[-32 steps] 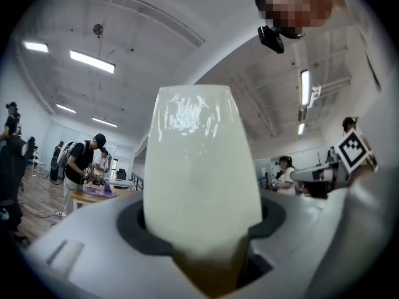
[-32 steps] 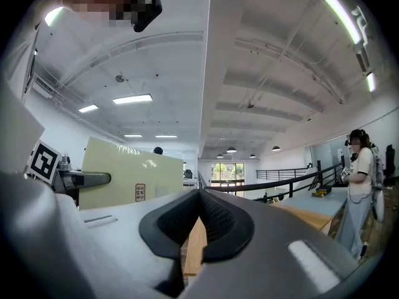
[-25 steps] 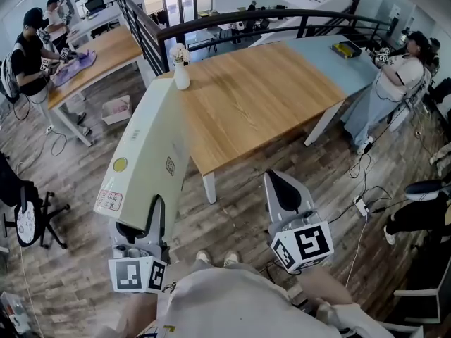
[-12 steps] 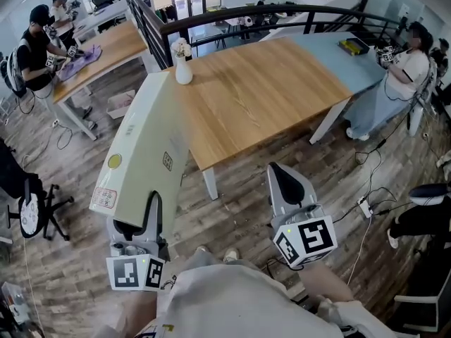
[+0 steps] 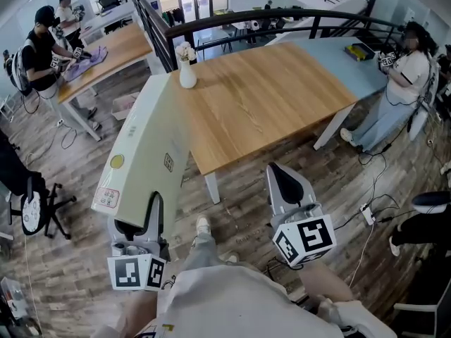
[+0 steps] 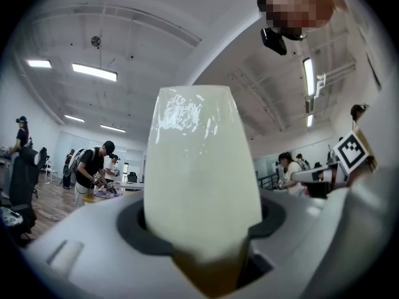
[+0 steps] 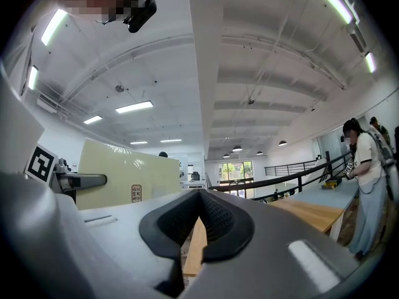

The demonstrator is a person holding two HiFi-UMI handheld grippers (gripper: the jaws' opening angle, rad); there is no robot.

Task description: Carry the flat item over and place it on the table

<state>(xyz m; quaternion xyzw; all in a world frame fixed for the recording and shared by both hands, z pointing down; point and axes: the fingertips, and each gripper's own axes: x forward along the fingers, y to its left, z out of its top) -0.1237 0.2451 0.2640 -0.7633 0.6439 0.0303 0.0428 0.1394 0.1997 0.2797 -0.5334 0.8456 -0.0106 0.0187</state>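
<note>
A long, flat pale-green box stands on edge, its far end reaching toward the white vase at the corner of the wooden table. My left gripper is shut on the box's near end. In the left gripper view the box fills the gap between the jaws. My right gripper hangs shut and empty over the floor just short of the table's near edge. The right gripper view shows its pads meeting, with the box off to the left and the table ahead.
A black railing runs behind the table. A person stands at the table's right end, and two more work at a second table on the left. A black chair and floor cables lie to either side.
The person carrying the grippers has taken a small step toward the table, and one shoe now shows between the grippers. Both grippers keep their pose, and the left still holds the box.
</note>
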